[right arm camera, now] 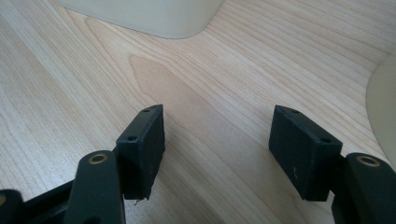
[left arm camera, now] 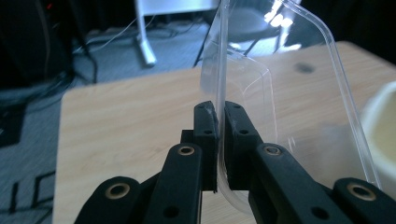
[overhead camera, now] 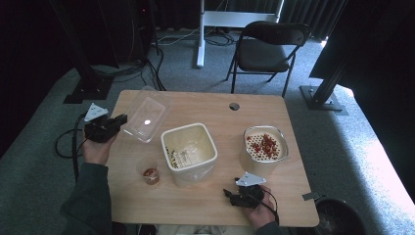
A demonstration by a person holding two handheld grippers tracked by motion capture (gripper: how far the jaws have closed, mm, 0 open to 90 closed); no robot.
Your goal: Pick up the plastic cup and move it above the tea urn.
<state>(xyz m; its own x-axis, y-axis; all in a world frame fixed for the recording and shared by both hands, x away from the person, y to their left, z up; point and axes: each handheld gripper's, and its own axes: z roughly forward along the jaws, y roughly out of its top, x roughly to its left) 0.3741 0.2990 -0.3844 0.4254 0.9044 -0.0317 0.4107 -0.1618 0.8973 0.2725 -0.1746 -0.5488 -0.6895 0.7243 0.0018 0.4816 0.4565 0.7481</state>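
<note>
The left gripper [overhead camera: 119,120] is clamped on the rim of the clear plastic lid [overhead camera: 146,117]; in the left gripper view its jaws are pressed nearly together with only the thin lid edge [left arm camera: 221,116] between them. The lid is held tilted over the desk's [overhead camera: 205,198] far left corner, just left of the open cream container [overhead camera: 189,149], which stands near the middle of the desk.

The right gripper [overhead camera: 234,193] rests at the near edge, right of centre. Its jaws stand wide apart and hold nothing; bare wood lies between them in the right gripper view.

Step in hand, as judged: handling the lid, either carrying it clear of the container or bringing it back to close it. Direction cannot be determined.

Other items: a small cup [overhead camera: 149,172] with red pieces near the left near side; a second container [overhead camera: 265,147] topped with red pieces at the right.

Next move, if closing: level the lid, align its corners over the container's rim, lower squarely. The free gripper may need to steady the container wall.
</note>
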